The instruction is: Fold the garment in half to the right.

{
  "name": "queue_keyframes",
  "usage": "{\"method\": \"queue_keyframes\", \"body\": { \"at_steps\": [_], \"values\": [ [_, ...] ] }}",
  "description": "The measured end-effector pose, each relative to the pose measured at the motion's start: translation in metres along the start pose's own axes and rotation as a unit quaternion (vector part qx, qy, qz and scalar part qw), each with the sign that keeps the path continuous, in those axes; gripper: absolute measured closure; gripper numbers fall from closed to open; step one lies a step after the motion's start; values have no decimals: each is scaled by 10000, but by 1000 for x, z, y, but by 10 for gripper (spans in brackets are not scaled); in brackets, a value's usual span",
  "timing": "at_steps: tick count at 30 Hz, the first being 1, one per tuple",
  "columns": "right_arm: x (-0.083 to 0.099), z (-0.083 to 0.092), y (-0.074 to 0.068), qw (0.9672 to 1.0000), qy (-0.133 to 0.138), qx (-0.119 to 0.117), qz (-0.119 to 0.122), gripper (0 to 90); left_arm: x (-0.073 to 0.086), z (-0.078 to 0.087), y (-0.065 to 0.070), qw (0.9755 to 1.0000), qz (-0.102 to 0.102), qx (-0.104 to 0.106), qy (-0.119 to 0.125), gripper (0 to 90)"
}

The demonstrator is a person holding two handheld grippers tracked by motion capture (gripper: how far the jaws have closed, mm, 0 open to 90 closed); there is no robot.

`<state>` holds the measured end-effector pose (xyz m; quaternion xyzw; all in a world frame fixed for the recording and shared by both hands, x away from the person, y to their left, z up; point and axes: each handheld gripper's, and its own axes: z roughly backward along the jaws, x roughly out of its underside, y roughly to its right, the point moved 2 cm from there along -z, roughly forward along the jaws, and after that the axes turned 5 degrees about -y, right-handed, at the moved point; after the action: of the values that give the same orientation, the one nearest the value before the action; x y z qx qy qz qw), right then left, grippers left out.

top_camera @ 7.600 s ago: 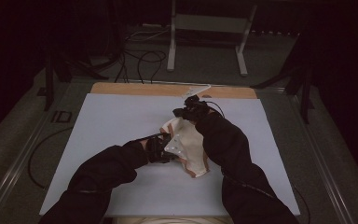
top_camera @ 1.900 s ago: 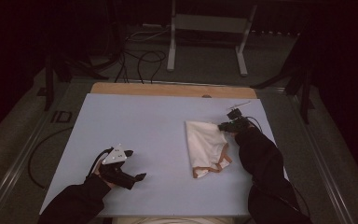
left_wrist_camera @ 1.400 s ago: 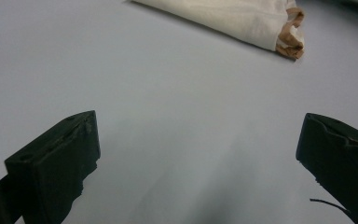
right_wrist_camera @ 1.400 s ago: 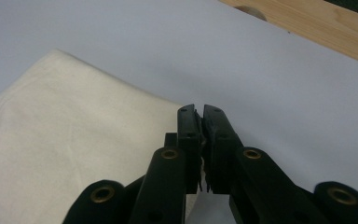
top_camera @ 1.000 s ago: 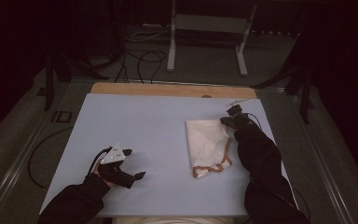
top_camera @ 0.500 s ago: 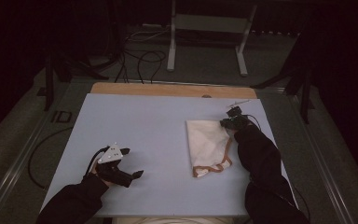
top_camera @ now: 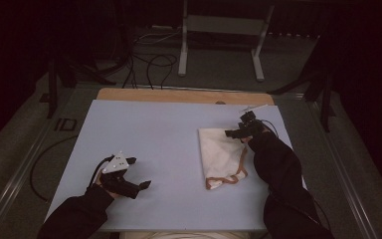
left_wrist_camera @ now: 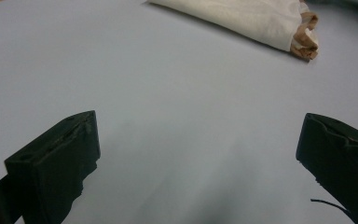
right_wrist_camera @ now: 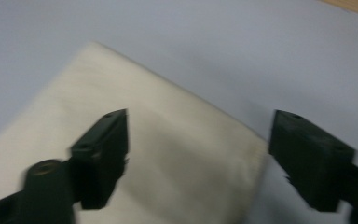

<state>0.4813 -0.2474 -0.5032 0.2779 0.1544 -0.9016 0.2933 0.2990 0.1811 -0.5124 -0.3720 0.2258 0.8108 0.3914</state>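
A folded cream cloth (top_camera: 221, 152) with a brown strap at its near end (top_camera: 224, 180) lies on the right half of the pale blue mat (top_camera: 164, 139). My right gripper (top_camera: 238, 130) hovers open over the cloth's far right corner; in the right gripper view the cloth (right_wrist_camera: 135, 154) lies below the spread jaws, its corner edge near the right jaw. My left gripper (top_camera: 138, 188) rests open low over the mat at the near left, nothing between its jaws. The left gripper view has the cloth (left_wrist_camera: 242, 18) and its brown strap (left_wrist_camera: 306, 39) far off.
A wooden strip (top_camera: 179, 95) borders the mat's far edge. Cables (top_camera: 149, 64) and metal stand legs (top_camera: 221, 40) lie on the floor beyond the table. A cable (top_camera: 45, 159) trails off the table's left side.
The cloth, earlier held between both grippers at mid-table, now lies flat at the right. The left gripper has moved to the near left. Over the last second, the right gripper shifted slightly at the cloth's far corner.
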Motion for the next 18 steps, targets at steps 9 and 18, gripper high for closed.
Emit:
{"method": "queue_keyframes", "body": {
  "at_steps": [9, 18],
  "values": [
    [-17, 15, -27, 9986, 262, -399, 242, 135, 1, 2, -1, 10000, 0, -9, -10, 2],
    [-15, 24, -46, 9972, 255, -438, 556, 96, 3, 5, -3, 10000, 8, -5, -18, 2]
  ]
}}
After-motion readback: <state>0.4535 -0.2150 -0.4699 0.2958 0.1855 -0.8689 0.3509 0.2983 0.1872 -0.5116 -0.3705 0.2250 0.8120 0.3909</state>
